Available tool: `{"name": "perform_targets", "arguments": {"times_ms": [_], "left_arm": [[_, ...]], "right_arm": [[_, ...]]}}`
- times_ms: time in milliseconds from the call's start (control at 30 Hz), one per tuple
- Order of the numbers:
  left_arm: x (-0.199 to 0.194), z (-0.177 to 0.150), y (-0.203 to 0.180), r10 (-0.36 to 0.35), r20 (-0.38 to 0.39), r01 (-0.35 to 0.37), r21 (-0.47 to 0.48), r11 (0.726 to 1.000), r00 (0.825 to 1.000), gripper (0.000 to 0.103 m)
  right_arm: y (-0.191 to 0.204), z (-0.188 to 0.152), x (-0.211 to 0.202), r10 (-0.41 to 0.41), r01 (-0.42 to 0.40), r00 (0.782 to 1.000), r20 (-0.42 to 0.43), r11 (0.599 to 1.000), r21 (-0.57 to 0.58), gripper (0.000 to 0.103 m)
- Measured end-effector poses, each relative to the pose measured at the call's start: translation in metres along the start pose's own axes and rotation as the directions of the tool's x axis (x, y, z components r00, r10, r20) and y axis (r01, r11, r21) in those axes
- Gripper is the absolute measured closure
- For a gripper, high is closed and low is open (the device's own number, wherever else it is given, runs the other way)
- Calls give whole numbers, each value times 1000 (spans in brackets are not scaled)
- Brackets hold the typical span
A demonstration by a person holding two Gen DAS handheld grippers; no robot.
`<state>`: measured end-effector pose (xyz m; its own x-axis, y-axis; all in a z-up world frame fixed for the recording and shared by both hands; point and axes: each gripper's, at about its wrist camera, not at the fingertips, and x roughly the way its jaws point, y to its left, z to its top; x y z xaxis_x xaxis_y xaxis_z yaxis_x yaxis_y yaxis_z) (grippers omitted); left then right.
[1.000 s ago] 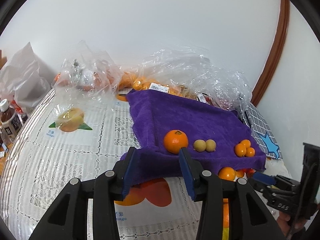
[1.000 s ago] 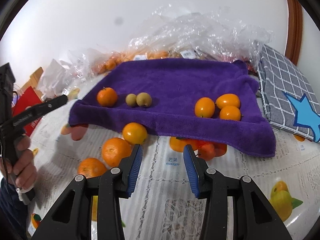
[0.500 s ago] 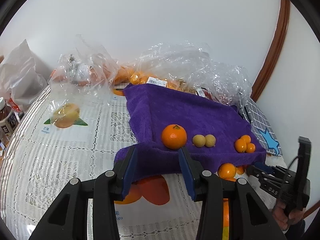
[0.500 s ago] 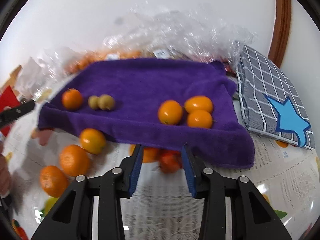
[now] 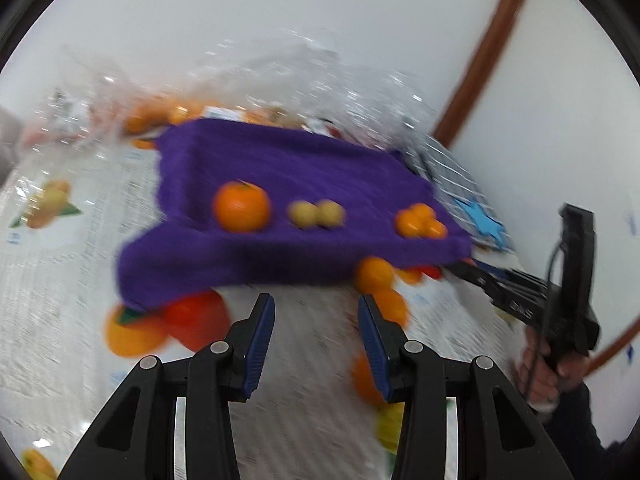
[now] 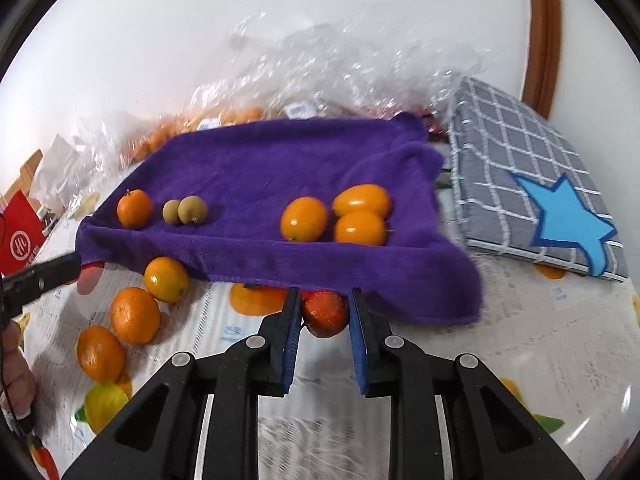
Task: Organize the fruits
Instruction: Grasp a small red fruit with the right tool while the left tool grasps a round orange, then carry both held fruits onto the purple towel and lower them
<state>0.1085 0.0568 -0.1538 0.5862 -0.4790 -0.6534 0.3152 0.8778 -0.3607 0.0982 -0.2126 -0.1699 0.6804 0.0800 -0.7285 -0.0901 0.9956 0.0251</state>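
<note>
A purple towel [image 6: 260, 168] lies on the table with a mandarin [image 6: 134, 208], two small greenish-brown fruits [image 6: 185, 210] and three kumquats [image 6: 344, 216] on it. My right gripper [image 6: 324, 312] has its jaws either side of a small red fruit [image 6: 325, 314] at the towel's front edge; whether the pads touch it I cannot tell. Three oranges [image 6: 136, 314] lie loose at the front left. My left gripper [image 5: 316, 320] is open and empty, short of the towel [image 5: 280, 184]. The left wrist view is blurred.
Clear plastic bags with more fruit [image 6: 320, 76] stand behind the towel. A grey checked cushion with a blue star [image 6: 532, 196] lies at the right. A red packet [image 6: 18, 236] is at the far left. The tablecloth [image 6: 520, 340] has printed fruit pictures.
My right gripper moved forward to the towel's front edge and narrowed around the red fruit. My left gripper pulled back from the towel and swung right.
</note>
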Motion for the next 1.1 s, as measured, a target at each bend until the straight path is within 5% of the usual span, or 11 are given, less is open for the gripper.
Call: {"name": "perform_targets", "arguments": {"times_ms": [233,633,1100], "left_arm": [[6,-18,-28,-36,-74,41,65,997,997,61],[19,-27,-48,51,-133,-27,178,984,990,58],[13,-21,-36,11,-89,-1,109,994,996,63]], "right_arm": [[-18,-10,-12,5,-5,1000,16,1000,22,80],[-39,-17,-14,56,-57,998,12,994,92,80],[-34,-17,-11,62,-62,998,-6,995,78,80]]}}
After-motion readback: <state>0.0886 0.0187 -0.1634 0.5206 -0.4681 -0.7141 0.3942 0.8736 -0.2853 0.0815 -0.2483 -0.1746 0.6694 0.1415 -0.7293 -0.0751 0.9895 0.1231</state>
